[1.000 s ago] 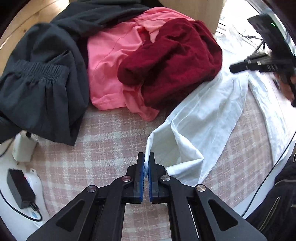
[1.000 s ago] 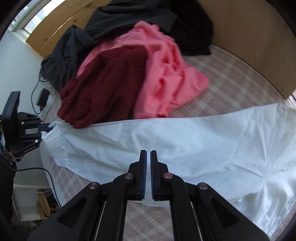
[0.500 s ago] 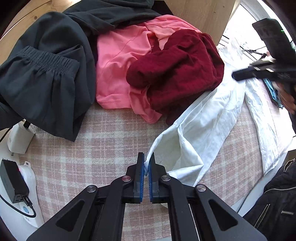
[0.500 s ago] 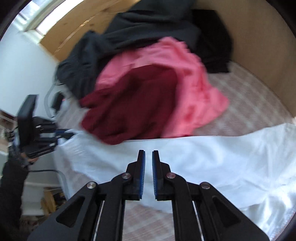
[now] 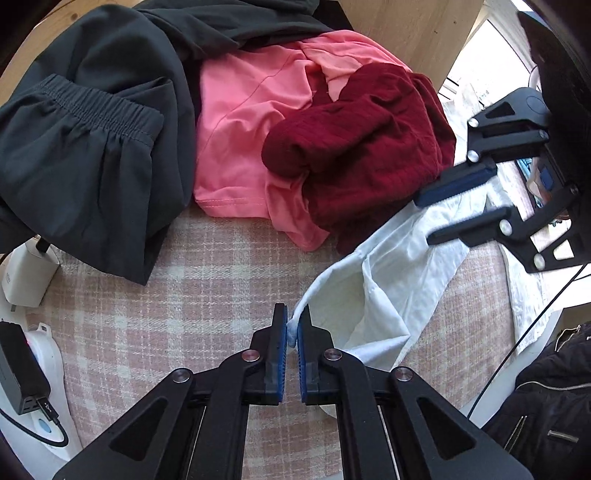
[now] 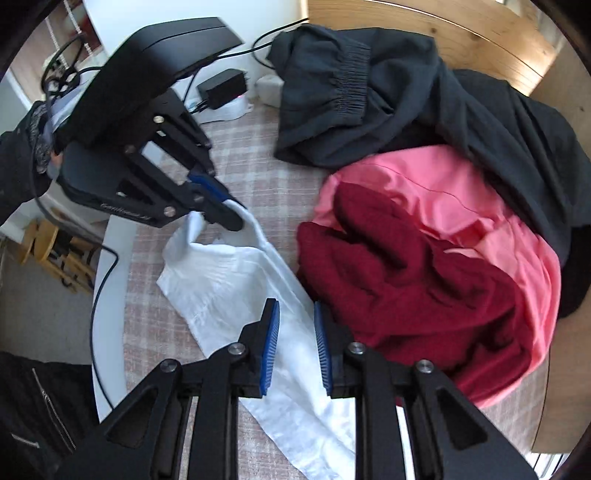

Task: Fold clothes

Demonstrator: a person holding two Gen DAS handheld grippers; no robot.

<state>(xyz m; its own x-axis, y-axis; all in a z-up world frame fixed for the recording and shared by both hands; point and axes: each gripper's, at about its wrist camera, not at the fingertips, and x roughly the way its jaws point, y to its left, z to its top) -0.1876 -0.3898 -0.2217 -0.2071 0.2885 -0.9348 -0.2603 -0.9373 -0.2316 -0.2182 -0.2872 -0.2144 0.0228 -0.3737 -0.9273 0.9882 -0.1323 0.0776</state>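
Note:
A white garment [image 5: 388,284] lies in a long strip on the pink plaid bed cover [image 5: 207,288]. My left gripper [image 5: 291,325] is shut on one corner of it; the same gripper shows in the right wrist view [image 6: 225,210], pinching that corner. My right gripper [image 6: 295,325] is open, with its jaws on either side of the garment's edge [image 6: 236,291], close beside the dark red sweater [image 6: 406,288]. In the left wrist view the right gripper [image 5: 443,206] hangs open over the white cloth.
A pile of clothes lies behind: a pink shirt [image 5: 251,122], the red sweater [image 5: 362,147] and dark grey trousers [image 5: 85,147]. A wooden bed frame [image 6: 480,33] runs along the back. Chargers and a power strip [image 5: 22,369] sit at the left edge. A black jacket [image 5: 546,398] is at the lower right.
My right gripper has swung left along the white garment, close to the left gripper, and its jaws have opened. The left gripper keeps its hold on the corner.

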